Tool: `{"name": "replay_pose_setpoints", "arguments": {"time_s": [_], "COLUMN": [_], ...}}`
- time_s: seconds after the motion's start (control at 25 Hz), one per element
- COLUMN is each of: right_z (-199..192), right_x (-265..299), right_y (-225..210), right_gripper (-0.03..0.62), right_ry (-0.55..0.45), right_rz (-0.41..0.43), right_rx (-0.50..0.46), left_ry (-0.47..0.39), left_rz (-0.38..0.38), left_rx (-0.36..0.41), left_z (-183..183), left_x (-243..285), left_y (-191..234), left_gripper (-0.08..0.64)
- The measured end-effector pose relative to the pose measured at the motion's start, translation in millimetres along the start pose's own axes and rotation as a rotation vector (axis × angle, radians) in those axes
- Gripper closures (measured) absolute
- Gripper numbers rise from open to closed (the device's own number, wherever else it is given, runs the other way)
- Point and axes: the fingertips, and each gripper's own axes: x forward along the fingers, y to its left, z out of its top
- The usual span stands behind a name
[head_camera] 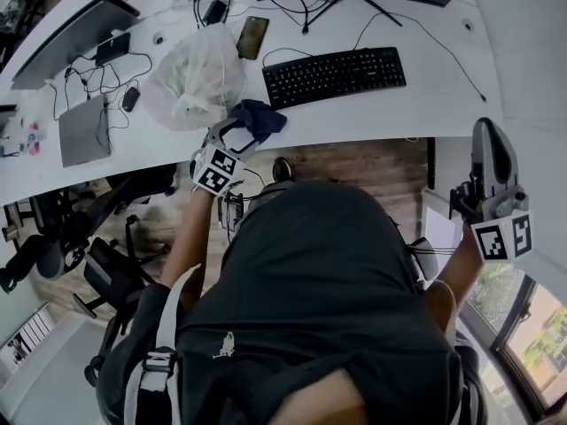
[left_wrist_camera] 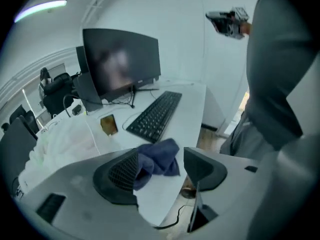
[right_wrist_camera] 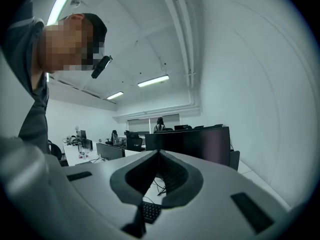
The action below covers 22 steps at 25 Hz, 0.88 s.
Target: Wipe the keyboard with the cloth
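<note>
We find the head view evenly and brightly lit from overhead. The white desk [head_camera: 425,104] is nearly washed out, the keyboard [head_camera: 334,75] is crisp against it, and the shadows on the floor are soft. Daylight glows through a window [head_camera: 540,335] at the lower right corner. Both gripper views bend hard toward black, rounded corners. In the right gripper view the ceiling light strips [right_wrist_camera: 153,80] flare white. The left gripper view looks softer, slightly smeared, and its monitor [left_wrist_camera: 121,64] carries a hazy reflection.
</note>
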Motion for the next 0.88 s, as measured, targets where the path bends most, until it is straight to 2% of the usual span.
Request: {"name": "replay_pose_setpoints", "arguments": {"time_s": [0.08,0.16,0.32,0.4,0.56,0.6,0.68,0.72,0.8,0.88], "right_z": [-0.1,0.3,-4.2,-8.5,-19.6,-22.9,-27.4,-29.0,-32.1,-34.4], "right_x": [11.1,23.4,49.2,64.1,101.7,110.0,124.8,132.2,146.2,157.5], "right_y": [10.0,19.6,32.0,28.9,2.0,-5.7,-24.5,-36.7,-64.2,-91.5], "right_gripper": [0.581,0.581,0.581,0.581,0.581,0.581,0.581,0.581,0.581,0.581], "right_ry": [0.02,0.044,0.109,0.131,0.137,0.139,0.138,0.138,0.142,0.147], "right_rz": [-0.007,-0.006,0.038,0.072,0.145,0.169,0.218,0.236,0.261,0.278], "right_rx": [-0.014,-0.032,-0.066,-0.063,-0.02,-0.009,0.008,0.018,0.049,0.084], "left_ry": [0.065,0.092,0.085,0.098,0.123,0.13,0.153,0.163,0.153,0.096], "left_rz": [0.011,0.052,0.146,0.143,0.153,0.158,0.162,0.164,0.185,0.249], "left_rx": [0.024,0.022,-0.116,-0.166,-0.217,-0.244,-0.3,-0.338,-0.432,-0.483], "left_z": [-29.0,-43.6,-50.1,-50.9,-52.0,-53.3,-56.4,-55.2,-40.1,-6.0], "left_x": [20.0,37.6,67.7,82.9,108.1,108.1,104.2,101.0,90.3,75.9], "left_y": [-0.1,10.7,45.2,49.9,57.9,57.4,50.4,46.8,42.6,45.9], "left_gripper": [0.284,0.262,0.203,0.202,0.204,0.22,0.368,0.415,0.44,0.442]}}
